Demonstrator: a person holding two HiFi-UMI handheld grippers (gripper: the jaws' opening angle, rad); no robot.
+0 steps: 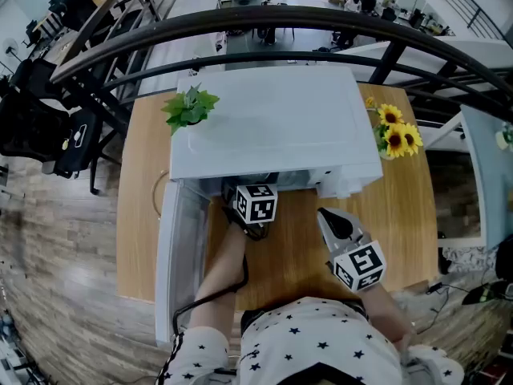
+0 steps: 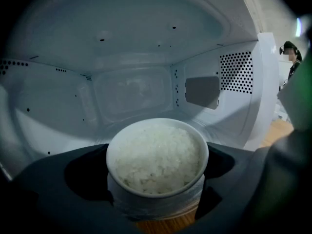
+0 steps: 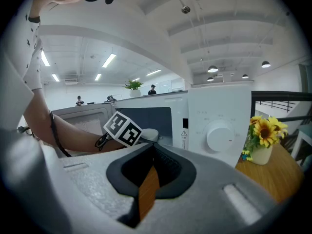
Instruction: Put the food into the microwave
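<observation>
Reaching into an open white microwave (image 1: 272, 119), the left gripper (image 2: 156, 172) has its two dark jaws clamped on the sides of a white bowl (image 2: 157, 206) filled with rice (image 2: 158, 160). The bowl sits at the mouth of the oven's pale chamber, with a strip of wooden table (image 1: 401, 215) showing just beneath it; whether it rests on anything cannot be told. The microwave stands toward the table's far edge, its door (image 1: 180, 255) swung out along the left side of the table. The right gripper (image 3: 147, 189) hangs over the table's near edge, in front of the oven's control panel and its round dial (image 3: 219, 136). Its jaws are drawn together with only a thin sliver of wood visible between them, and they grip nothing. A green plant (image 1: 191, 107) stands on the microwave's top at the back left corner. A small pot of sunflowers (image 1: 397, 135) stands near the table's right edge, just beside the oven.
</observation>
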